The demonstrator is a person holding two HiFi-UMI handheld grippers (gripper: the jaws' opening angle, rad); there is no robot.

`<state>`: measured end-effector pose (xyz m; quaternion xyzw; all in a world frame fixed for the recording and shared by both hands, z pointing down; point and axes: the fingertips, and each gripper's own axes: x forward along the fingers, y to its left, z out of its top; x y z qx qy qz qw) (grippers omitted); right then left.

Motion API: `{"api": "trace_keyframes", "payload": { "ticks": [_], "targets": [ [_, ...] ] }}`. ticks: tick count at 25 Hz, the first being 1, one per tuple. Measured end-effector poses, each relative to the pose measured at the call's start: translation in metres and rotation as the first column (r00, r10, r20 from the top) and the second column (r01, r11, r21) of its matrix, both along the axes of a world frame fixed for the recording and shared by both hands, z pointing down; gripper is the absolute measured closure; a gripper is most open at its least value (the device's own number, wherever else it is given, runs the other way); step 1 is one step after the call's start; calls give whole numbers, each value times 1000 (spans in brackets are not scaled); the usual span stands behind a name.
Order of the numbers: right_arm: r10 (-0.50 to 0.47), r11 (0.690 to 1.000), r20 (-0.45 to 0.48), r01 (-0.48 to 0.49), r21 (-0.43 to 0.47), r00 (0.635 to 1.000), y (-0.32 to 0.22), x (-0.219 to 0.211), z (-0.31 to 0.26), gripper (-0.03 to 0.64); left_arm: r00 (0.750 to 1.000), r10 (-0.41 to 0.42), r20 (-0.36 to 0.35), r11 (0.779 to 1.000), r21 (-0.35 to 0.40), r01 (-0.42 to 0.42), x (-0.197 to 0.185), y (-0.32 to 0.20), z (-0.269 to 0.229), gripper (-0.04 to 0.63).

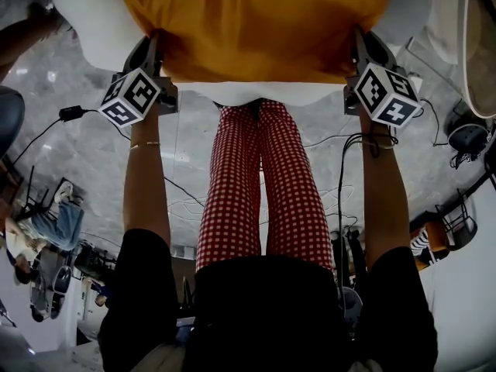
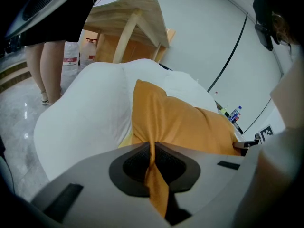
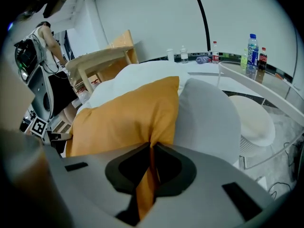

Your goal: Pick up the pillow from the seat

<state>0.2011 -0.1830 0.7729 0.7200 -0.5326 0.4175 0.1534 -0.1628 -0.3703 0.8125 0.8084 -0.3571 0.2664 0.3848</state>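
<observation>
Head view: orange pillow (image 1: 256, 22) lies on the white seat (image 1: 81, 10); my left gripper (image 1: 153, 56) and right gripper (image 1: 363, 53) each pinch a fold of fabric at its near corners. Grasp looks done. Next I'd lift both hands evenly so neither fold slips.

Pillow (image 1: 256, 22): orange cloth, smooth, faint sheen. Seat (image 2: 90, 118): white matt fabric. Floor (image 1: 85, 184): grey veined stone, polished glossy; far table (image 2: 128, 11): pale matt wood.

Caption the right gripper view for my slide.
Right hand-held gripper clamps an edge of the orange pillow, white seat behind.
</observation>
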Motion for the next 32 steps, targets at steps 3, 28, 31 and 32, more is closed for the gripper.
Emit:
{"api": "trace_keyframes", "payload": {
  "ticks": [3,28,31,32],
  "targets": [
    [21,1000,-8,-21,-7,1000,2,2,-5,575,999,10,-32,1000,-24,-11,2,2,-4,561],
    [132,991,-10,-132,28,991,38,-19,-93,575,992,113,-54,993,35,-112,-1,14,-90,566],
    [135,990,-13,-134,39,991,44,-20,-112,575,993,98,-66,995,38,-96,-1,18,-109,566],
    [135,990,-14,-135,39,991,44,-19,-114,575,993,92,-72,995,37,-90,-1,19,-112,566]
  ]
}}
